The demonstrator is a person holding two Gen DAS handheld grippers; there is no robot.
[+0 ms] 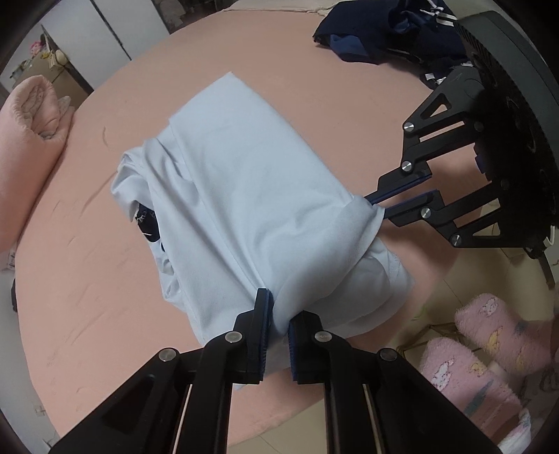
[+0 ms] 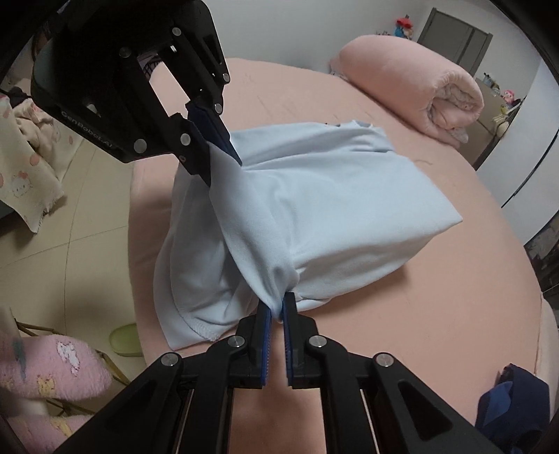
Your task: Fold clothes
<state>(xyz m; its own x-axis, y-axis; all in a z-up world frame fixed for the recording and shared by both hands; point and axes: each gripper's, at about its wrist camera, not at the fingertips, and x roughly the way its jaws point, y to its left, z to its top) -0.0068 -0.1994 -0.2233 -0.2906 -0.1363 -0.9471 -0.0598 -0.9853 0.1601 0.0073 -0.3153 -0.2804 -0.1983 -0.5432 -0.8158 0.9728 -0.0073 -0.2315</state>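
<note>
A light blue shirt (image 1: pixel 244 181) lies partly folded on the pink bed (image 1: pixel 87 297), its near edge lifted off the sheet. My left gripper (image 1: pixel 279 310) is shut on one bunched corner of that edge. My right gripper (image 1: pixel 379 206) is shut on the other corner, to the right in the left wrist view. The right wrist view has the right gripper (image 2: pixel 277 310) pinching the shirt (image 2: pixel 332 195) at the bottom and the left gripper (image 2: pixel 223 157) pinching it at the upper left. A dark collar patch (image 1: pixel 146 223) peeks out from under the fold.
A pile of dark blue clothes (image 1: pixel 394 31) lies at the far side of the bed (image 2: pixel 454 314). A rolled pink quilt (image 2: pixel 419 90) sits by the wall. Pink fleece with cartoon prints (image 1: pixel 482 349) and a green slipper (image 2: pixel 125 338) are beside the bed's edge, over tiled floor.
</note>
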